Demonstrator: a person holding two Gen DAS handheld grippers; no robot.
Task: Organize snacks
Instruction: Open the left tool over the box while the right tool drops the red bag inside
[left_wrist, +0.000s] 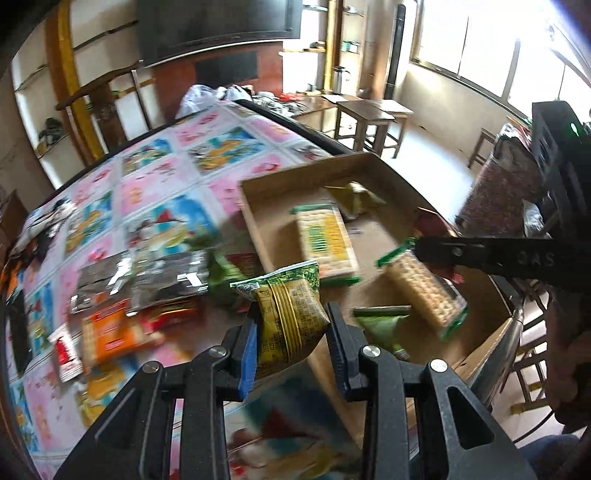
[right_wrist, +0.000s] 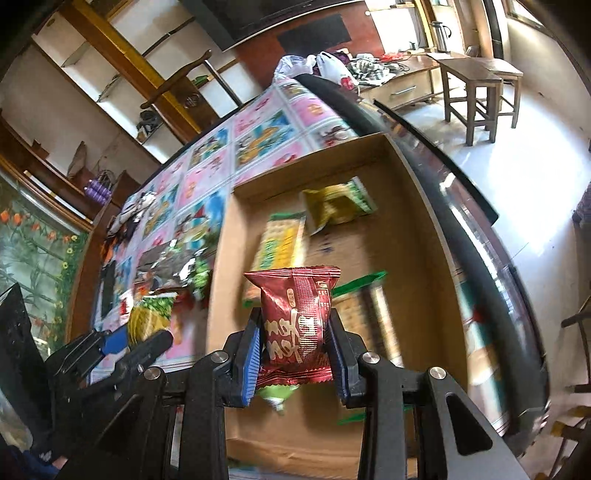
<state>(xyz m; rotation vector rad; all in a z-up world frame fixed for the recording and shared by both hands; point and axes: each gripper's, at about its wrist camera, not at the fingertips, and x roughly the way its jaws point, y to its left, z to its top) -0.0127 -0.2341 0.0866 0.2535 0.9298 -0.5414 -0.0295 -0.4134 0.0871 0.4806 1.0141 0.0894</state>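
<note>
I have 2 packets in the air at once, so I judge this to be the carry step of sorting the snacks into the cardboard box (right_wrist: 424, 236). My left gripper (left_wrist: 291, 328) is pinching a yellow-green packet (left_wrist: 288, 314) between its pads, held above the box's near left corner, half over the patterned tablecloth (left_wrist: 147, 184). My right gripper (right_wrist: 295, 339) is clamped on a red packet (right_wrist: 299, 317) and sits over the box's open floor, near its front. In the right wrist view, the left gripper and its packet show just left of the box wall.

Already lying in the box: a flat cracker pack (left_wrist: 328, 240) toward the middle, a second cracker pack (left_wrist: 424, 291) nearer the front right, a yellow-green packet (right_wrist: 338, 203) near the back wall, and a small green packet (left_wrist: 380, 325) close to the front. Left of the box, a heap of loose snacks (left_wrist: 122, 302) waits on the cloth.

The next move, as I read it, calls for lowering each packet onto bare cardboard and only then spreading the jaws. The right one has free floor to the right of the cracker packs; the left must first clear the left wall of the box before coming down.

Room is tight in 2 ways. The box walls stand up around the drop zone, and the box's right side runs close along the table's dark curved edge (right_wrist: 480, 258). My 2 grippers are also near each other, so I would set them down at separate spots.
</note>
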